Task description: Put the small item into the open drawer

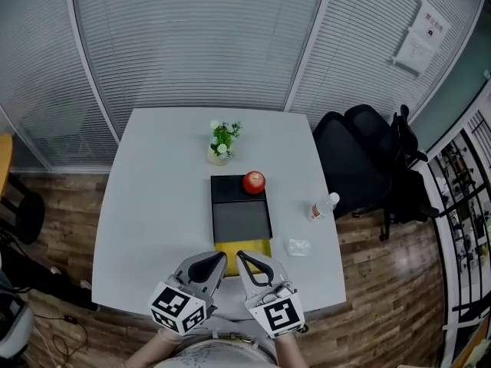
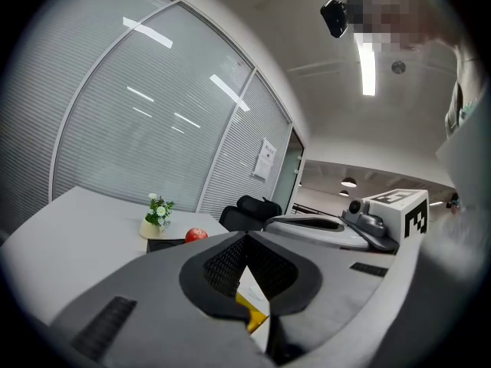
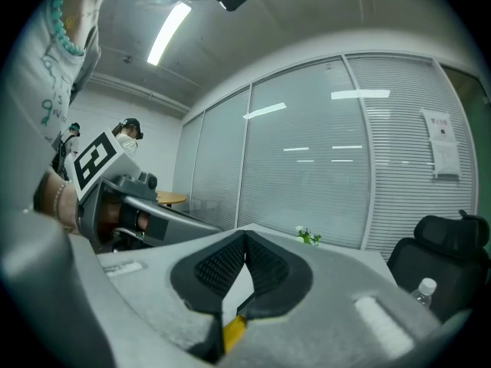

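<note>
Left tool [image 1: 219,259]: closed, its pads [image 2: 230,263] meeting at the tips with nothing between them; held over the table's near edge, pointing toward the drawer.
Right tool [image 1: 244,257]: closed in the same way, pads [image 3: 265,267] together and empty; just beside the left tool, the two tips near each other.
Small clear packet [image 1: 298,246]: lay on the table [image 1: 153,205] just right of the open drawer's front corner, apart from both tools.
Open drawer [image 1: 242,221]: pulled out toward the person from a black box [image 1: 234,188], grey inside; a yellow strip [image 1: 243,248] showed at its near end, just ahead of the tool tips.
Apple [image 1: 254,182]: red, on top of the black box at its right side.
Potted plant [image 1: 222,142]: white flowers, stood just behind the box.
Water bottle [image 1: 324,206]: on the table right of the box, near the right edge.
Office chair [image 1: 360,159]: black, off the table's far right corner.
</note>
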`<state>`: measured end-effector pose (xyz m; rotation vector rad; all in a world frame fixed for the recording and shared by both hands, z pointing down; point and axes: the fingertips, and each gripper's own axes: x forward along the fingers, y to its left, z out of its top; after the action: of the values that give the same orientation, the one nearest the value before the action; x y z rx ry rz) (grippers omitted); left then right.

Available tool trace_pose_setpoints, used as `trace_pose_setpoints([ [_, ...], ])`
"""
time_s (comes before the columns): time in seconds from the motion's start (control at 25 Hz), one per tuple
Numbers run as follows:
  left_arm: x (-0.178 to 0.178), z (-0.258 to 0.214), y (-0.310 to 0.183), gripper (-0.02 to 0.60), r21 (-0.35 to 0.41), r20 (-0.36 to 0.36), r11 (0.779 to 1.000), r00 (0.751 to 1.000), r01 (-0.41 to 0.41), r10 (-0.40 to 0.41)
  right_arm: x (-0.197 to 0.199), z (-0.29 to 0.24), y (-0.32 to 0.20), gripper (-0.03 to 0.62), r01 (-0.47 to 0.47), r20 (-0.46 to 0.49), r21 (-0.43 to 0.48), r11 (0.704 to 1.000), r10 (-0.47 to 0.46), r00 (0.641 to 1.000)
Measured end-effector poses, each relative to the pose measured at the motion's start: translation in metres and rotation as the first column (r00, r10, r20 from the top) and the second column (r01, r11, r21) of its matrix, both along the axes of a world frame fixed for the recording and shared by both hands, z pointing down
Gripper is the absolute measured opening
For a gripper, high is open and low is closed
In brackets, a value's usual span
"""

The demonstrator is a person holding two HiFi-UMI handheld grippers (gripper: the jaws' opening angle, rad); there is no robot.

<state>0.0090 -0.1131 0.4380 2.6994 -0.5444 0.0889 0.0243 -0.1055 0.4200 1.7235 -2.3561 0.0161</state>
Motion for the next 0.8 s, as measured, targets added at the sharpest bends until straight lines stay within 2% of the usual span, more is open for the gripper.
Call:
trace_pose_setpoints([
  [0.16,0.004,-0.002,-0.003,-0.003,0.003,0.001,0.998,0.998,0.058,-0.058,0.006,-0.003,-0.001,0.003,0.051,-0.004,0.009,0.999,-0.051,0.999],
  [0.44,0.032,-0.012,0.007,-0.003,-0.003,-0.015,0.988,0.988,0.154,-0.154,0.037,-0.011,0.010,0.003,0.133,-0.009,0.000,0.991,-0.133,0.991],
  [0.56,0.043,-0.015,0.016,-0.003,0.025,0.004,0.984,0.984,0.178,-0.178,0.050,-0.013,0.015,0.003,0.150,-0.005,0.005,0.989,-0.150,0.989],
  [0.8,0.057,-0.014,0.031,-0.003,0.024,0.007,0.978,0.978,0.207,-0.207,0.070,-0.009,0.029,0.003,0.171,0.001,-0.002,0.985,-0.171,0.985],
])
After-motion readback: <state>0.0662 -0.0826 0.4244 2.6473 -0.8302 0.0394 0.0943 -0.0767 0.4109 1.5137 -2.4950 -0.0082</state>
